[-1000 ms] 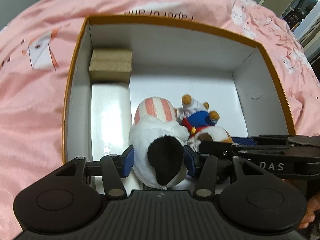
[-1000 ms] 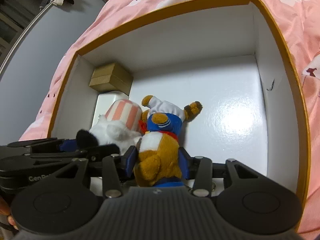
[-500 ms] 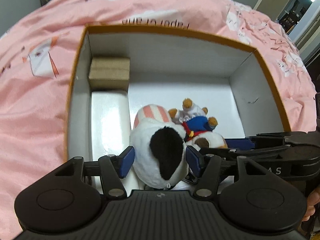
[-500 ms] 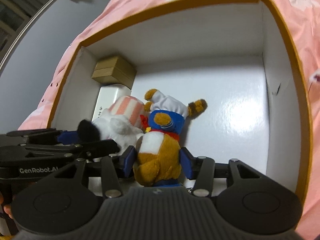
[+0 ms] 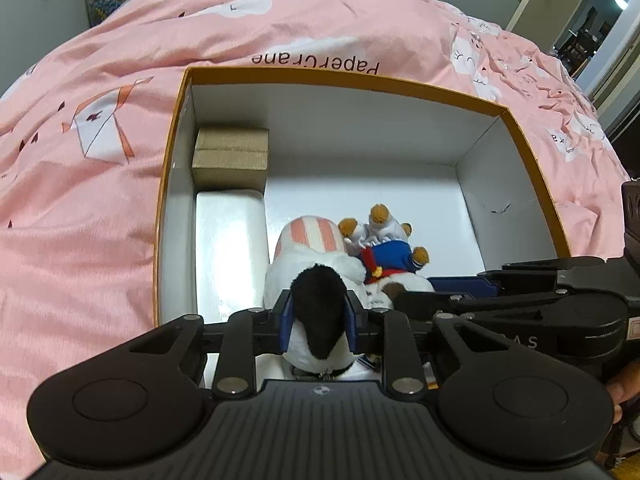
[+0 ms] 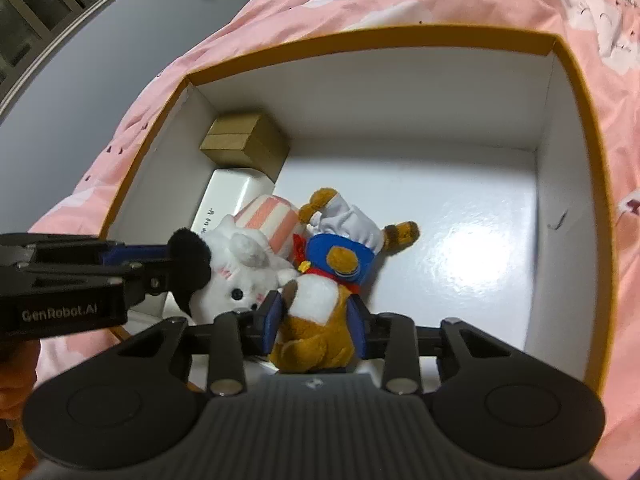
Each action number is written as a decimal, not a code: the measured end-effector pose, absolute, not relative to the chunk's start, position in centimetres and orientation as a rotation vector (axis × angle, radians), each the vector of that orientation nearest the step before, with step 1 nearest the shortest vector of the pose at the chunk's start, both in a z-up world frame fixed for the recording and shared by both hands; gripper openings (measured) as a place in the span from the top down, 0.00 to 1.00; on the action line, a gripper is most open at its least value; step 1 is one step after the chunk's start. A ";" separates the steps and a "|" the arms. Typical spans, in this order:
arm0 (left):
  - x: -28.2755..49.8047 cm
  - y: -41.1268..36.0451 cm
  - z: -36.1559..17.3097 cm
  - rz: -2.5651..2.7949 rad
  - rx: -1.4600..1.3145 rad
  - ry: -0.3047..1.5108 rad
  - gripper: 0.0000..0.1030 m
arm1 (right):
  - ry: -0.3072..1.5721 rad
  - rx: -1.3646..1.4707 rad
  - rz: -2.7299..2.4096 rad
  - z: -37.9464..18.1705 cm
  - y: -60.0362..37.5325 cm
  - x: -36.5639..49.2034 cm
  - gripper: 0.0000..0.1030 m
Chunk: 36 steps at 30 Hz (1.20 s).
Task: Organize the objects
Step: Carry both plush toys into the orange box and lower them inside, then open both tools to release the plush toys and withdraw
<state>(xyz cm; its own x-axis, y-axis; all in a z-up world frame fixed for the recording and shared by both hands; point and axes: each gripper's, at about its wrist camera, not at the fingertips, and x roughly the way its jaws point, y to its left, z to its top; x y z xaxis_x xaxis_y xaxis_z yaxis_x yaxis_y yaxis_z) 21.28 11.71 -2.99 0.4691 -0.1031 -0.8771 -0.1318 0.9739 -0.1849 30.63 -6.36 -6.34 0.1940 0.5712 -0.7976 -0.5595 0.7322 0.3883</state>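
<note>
A white plush cat [image 5: 312, 276] with a black ear and pink-striped body hangs head-first in my left gripper [image 5: 317, 316], whose blue pads are shut on its black ear. It also shows in the right wrist view [image 6: 244, 264]. A brown plush bear [image 6: 320, 300] in a blue and white outfit is pinched in my right gripper [image 6: 314, 316], shut on its body; it also shows in the left wrist view [image 5: 384, 248]. Both toys are held side by side inside the near part of an orange-rimmed white box [image 5: 360, 148].
Inside the box at the far left corner sits a small brown cardboard box [image 5: 231, 154], with a white oblong package [image 5: 230, 248] in front of it along the left wall. The box rests on a pink printed bedspread [image 5: 100, 160]. A doorway [image 5: 592, 12] is far right.
Both grippers have pulled back and up from the box. The left jaws narrowed from around the cat's head onto its black ear. Both toys have lifted with the grippers.
</note>
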 end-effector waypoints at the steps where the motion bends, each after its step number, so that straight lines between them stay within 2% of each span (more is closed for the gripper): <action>1: 21.1 11.8 -2.8 0.014 -0.248 1.090 0.75 | 1.119 0.000 0.801 -6.2 -6.4 30.5 0.69; 9: 21.5 11.3 -3.7 0.037 -0.212 1.086 0.73 | 1.112 -0.039 0.779 -6.5 -5.9 30.7 0.68; 12: 21.3 11.2 -3.3 0.038 -0.190 1.071 0.68 | 1.105 -0.029 0.771 -6.2 -6.1 30.7 0.64; 16: 20.6 11.7 -2.9 0.026 -0.220 1.030 0.68 | 1.063 -0.044 0.759 -5.4 -6.1 30.2 0.61; 27: 15.6 10.2 2.7 0.014 -0.164 0.821 0.68 | 0.898 -0.065 0.731 -0.8 -7.6 25.8 0.53; 29: 13.7 9.3 3.6 -0.027 -0.149 0.784 0.68 | 0.861 -0.060 0.727 0.3 -8.6 24.2 0.45; 36: 9.1 7.7 2.3 -0.080 -0.206 0.903 0.68 | 0.849 -0.073 0.670 1.4 -12.1 17.8 0.44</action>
<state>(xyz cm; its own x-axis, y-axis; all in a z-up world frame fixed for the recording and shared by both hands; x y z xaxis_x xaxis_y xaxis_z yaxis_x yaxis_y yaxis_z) 9.13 7.66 2.34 0.6181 -0.1554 -0.7706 -0.0172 0.9774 -0.2109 17.84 -12.05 1.37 0.4702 0.5185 -0.7143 -0.5747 0.7940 0.1980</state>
